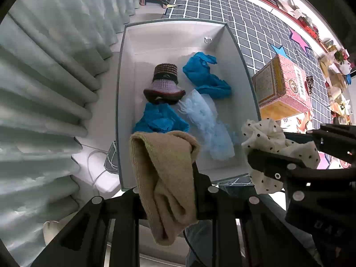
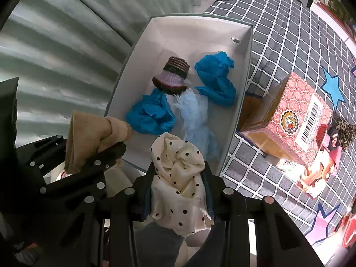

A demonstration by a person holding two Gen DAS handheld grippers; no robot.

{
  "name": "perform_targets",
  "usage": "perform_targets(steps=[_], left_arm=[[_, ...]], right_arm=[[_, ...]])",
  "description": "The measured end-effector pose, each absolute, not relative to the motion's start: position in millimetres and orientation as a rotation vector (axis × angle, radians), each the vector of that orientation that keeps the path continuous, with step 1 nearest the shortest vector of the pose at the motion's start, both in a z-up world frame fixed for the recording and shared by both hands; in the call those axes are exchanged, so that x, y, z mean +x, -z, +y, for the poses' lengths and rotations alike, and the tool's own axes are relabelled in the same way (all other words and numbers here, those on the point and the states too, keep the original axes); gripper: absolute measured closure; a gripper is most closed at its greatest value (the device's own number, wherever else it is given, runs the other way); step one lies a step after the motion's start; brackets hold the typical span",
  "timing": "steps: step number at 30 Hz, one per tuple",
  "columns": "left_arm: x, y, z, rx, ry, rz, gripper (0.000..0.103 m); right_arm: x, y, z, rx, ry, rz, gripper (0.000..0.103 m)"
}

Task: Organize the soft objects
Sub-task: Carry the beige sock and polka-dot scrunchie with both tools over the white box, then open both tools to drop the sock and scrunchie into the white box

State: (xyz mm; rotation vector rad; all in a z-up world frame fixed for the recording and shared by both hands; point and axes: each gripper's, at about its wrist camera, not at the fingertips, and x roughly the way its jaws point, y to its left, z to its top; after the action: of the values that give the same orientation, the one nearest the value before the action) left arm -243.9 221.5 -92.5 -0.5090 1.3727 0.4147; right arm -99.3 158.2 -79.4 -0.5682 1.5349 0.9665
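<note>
**Two cloths held over the box**

The white box (image 1: 124,102) lies on the checked bed (image 1: 255,35), already holding a knitted hat (image 1: 164,82) and blue wrappings. At 6 o'clock, the left gripper (image 1: 169,178) is clamped on a tan knit cloth (image 1: 164,173); at 3 o'clock, the right gripper (image 2: 180,178) pinches a polka-dot scarf (image 2: 178,169). Both look light, limp and droopy; bunched folds probably give the surest hold.

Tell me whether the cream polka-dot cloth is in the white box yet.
Not yet. The cream polka-dot cloth is bunched in the right gripper, above the white box's near edge.
</note>
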Motion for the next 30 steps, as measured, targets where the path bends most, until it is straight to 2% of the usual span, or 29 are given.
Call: perform_targets(steps=[25, 26, 27, 28, 29, 30], left_arm=[[-243.3, 96.6, 226.6, -0.508, -0.417, 1.384, 0.078], [-243.0, 95.9, 226.9, -0.502, -0.416, 1.38, 0.074], [-242.5, 95.3, 226.5, -0.498, -0.418, 1.376, 0.067], [-242.3, 94.5, 226.6, -0.491, -0.425, 1.372, 0.06], [-242.1, 93.8, 226.7, -0.484, -0.43, 1.369, 0.044], [-242.0, 93.1, 227.1, -0.479, -0.432, 1.366, 0.03]], right_arm=[[-94.4, 81.2, 164.6, -0.549, -0.967, 1.537, 0.064], [-93.8, 81.0, 166.2, -0.547, -0.971, 1.538, 0.063], [-93.3, 80.9, 167.5, -0.544, -0.974, 1.54, 0.058], [-92.7, 80.6, 168.6, -0.541, -0.976, 1.541, 0.058], [-92.1, 80.5, 169.4, -0.538, -0.98, 1.544, 0.056], [-91.7, 80.2, 170.3, -0.534, -0.984, 1.547, 0.045]])
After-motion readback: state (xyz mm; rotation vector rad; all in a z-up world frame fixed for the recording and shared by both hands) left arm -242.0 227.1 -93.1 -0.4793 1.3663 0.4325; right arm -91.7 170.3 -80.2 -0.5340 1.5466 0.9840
